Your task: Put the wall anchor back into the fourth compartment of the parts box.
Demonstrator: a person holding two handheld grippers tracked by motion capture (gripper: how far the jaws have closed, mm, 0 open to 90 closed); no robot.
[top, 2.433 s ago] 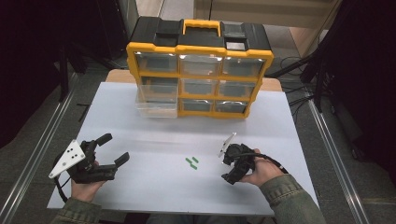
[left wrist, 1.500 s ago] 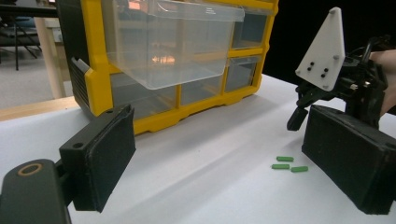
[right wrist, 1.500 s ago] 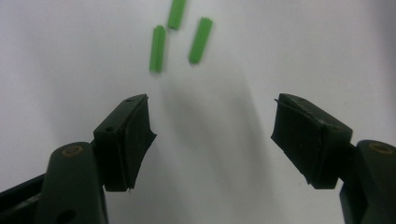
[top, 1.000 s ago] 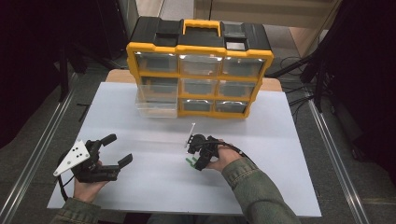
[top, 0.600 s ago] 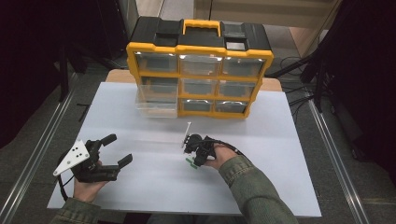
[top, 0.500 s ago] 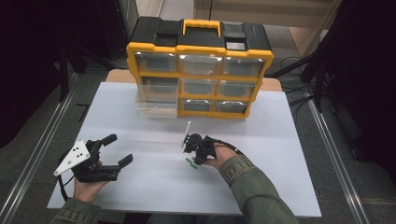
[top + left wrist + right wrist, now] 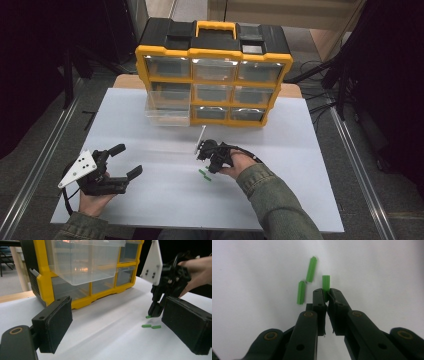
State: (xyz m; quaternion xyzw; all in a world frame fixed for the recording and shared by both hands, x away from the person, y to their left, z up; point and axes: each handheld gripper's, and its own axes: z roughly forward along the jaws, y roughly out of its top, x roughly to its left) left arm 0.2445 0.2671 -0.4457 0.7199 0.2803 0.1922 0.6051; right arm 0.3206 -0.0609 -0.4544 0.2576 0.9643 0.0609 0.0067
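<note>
I am at the pick-up step: my right tongs (image 7: 326, 293) have just been closing and now pinch one green plug (image 7: 326, 286) by its near end, low on the white surface (image 7: 300, 150) in front of the yellow drawer cabinet (image 7: 215, 80). Two more green plugs (image 7: 307, 282) lie just beside the held one, apart from it. My left tongs (image 7: 125, 160) rest wide open and hold nothing, well to the left of the cabinet's pulled-out clear drawer (image 7: 167, 107). Next, I judge, I must lift the plug straight up without nudging its neighbours and carry it toward that drawer. Compared with the earliest frame, my right hand has shifted from the right of the plugs to over them.
</note>
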